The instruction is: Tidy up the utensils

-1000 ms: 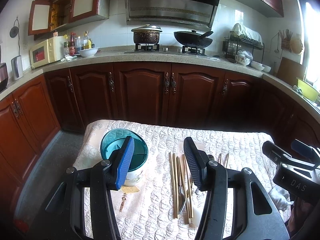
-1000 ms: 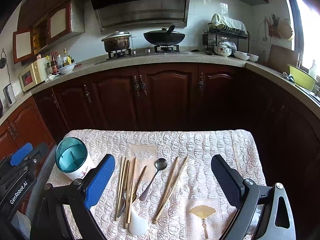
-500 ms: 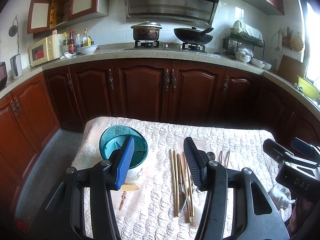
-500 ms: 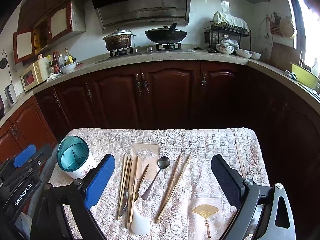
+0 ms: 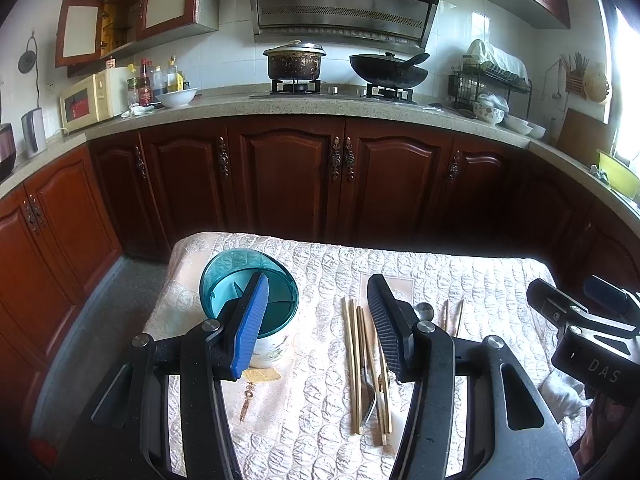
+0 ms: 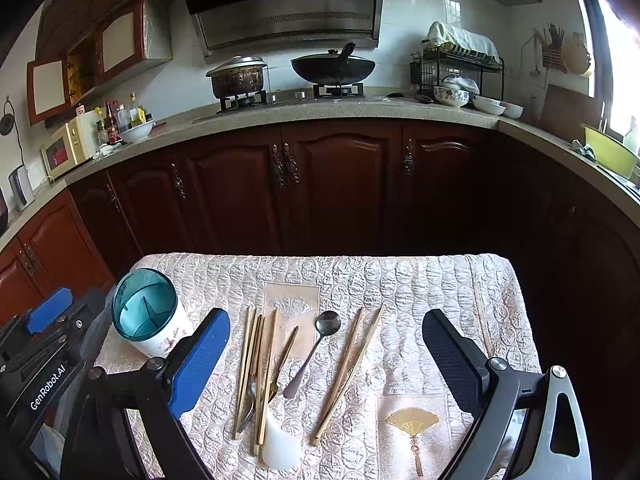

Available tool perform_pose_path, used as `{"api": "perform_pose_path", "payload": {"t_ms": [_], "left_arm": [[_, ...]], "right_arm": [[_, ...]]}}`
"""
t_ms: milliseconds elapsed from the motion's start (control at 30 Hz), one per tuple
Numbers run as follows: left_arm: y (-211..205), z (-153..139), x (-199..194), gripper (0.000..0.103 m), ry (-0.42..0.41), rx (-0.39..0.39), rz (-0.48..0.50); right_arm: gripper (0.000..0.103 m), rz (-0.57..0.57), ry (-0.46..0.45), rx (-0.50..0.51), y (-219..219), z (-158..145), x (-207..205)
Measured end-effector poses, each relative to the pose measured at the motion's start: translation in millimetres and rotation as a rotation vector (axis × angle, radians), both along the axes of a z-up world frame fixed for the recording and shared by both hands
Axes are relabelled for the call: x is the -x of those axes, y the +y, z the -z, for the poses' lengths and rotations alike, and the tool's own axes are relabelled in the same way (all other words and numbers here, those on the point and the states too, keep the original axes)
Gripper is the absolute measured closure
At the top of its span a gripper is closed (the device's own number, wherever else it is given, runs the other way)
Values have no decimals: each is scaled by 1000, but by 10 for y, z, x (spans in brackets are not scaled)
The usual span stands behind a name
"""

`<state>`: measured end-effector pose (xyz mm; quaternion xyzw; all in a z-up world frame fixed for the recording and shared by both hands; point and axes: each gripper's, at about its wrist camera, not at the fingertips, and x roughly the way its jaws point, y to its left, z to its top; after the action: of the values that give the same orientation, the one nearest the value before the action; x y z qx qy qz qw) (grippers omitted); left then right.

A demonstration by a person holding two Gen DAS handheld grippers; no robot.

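A teal divided utensil holder (image 5: 224,284) with a white body stands at the table's left; it also shows in the right wrist view (image 6: 144,312). On the quilted cloth lie a bunch of wooden chopsticks (image 6: 256,364) over a metal utensil (image 6: 248,404), a dark metal spoon (image 6: 316,348), another chopstick pair (image 6: 352,368) and a white piece (image 6: 280,444). My left gripper (image 5: 318,280) hovers open, its blue finger in front of the holder and its black finger over the chopsticks (image 5: 354,360). My right gripper (image 6: 326,314) is open wide above the utensils, holding nothing.
The small table (image 6: 440,288) stands before dark wooden cabinets (image 6: 340,184). Behind them a stone counter carries a pot (image 6: 236,78), a wok (image 6: 332,66) and a dish rack (image 6: 456,64). Floor shows to the table's left (image 5: 100,312).
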<state>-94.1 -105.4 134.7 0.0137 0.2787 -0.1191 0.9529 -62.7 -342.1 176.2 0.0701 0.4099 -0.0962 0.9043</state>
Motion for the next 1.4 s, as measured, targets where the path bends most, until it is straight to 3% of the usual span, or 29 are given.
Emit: {"api": "perform_pose_path", "payload": {"t_ms": [1400], "left_arm": [[-58, 176, -187, 52, 61, -13, 11]], "right_arm": [[7, -28, 47, 6, -14, 196, -132]]}}
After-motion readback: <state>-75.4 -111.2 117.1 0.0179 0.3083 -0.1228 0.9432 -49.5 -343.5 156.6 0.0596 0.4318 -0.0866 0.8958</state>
